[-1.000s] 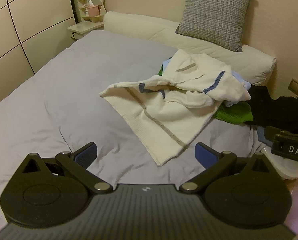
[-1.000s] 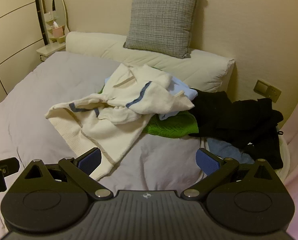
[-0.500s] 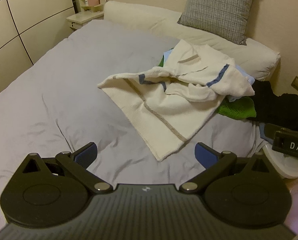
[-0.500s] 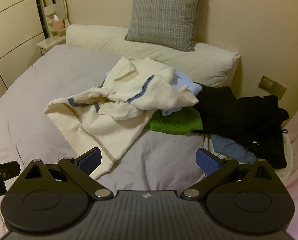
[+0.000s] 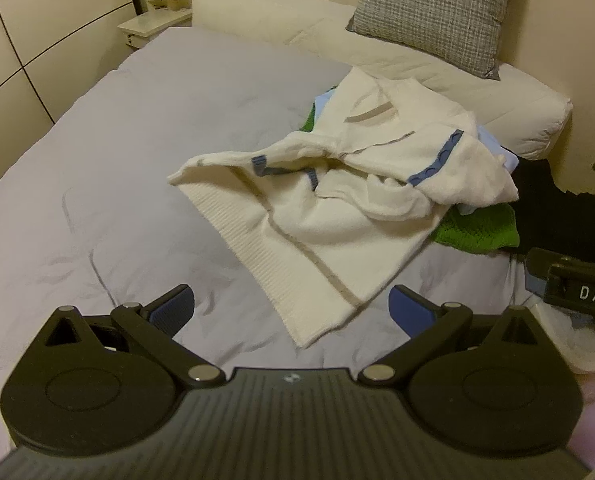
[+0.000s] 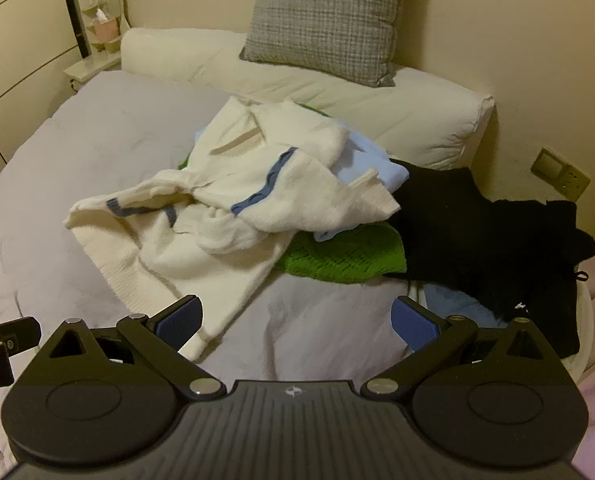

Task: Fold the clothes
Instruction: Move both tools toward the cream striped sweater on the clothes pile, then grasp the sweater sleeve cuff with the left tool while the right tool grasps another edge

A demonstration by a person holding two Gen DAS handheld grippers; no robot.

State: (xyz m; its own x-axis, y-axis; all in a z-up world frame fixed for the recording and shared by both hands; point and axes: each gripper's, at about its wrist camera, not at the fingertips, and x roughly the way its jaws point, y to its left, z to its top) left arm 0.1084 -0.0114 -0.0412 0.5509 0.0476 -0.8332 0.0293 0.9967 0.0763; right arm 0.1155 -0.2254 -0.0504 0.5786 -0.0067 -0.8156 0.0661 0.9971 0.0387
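Note:
A crumpled cream knit cardigan with blue and grey trim lies on the grey bed, on top of a pile of clothes. Under it lie a green knit, a light blue garment and black clothes. My left gripper hovers open just in front of the cardigan's near hem corner, holding nothing. My right gripper is open too, over the bedsheet beside the hem, empty. The right gripper's tip shows at the right edge of the left wrist view.
The grey bedsheet stretches left of the pile. A long cream bolster and a grey checked cushion lean at the headboard wall. A white basket rim sits at the bed's right side. A bedside shelf stands far left.
Both grippers have moved forward and down toward the cardigan, which now looks larger and closer. Both stay open. The clothes have not moved.

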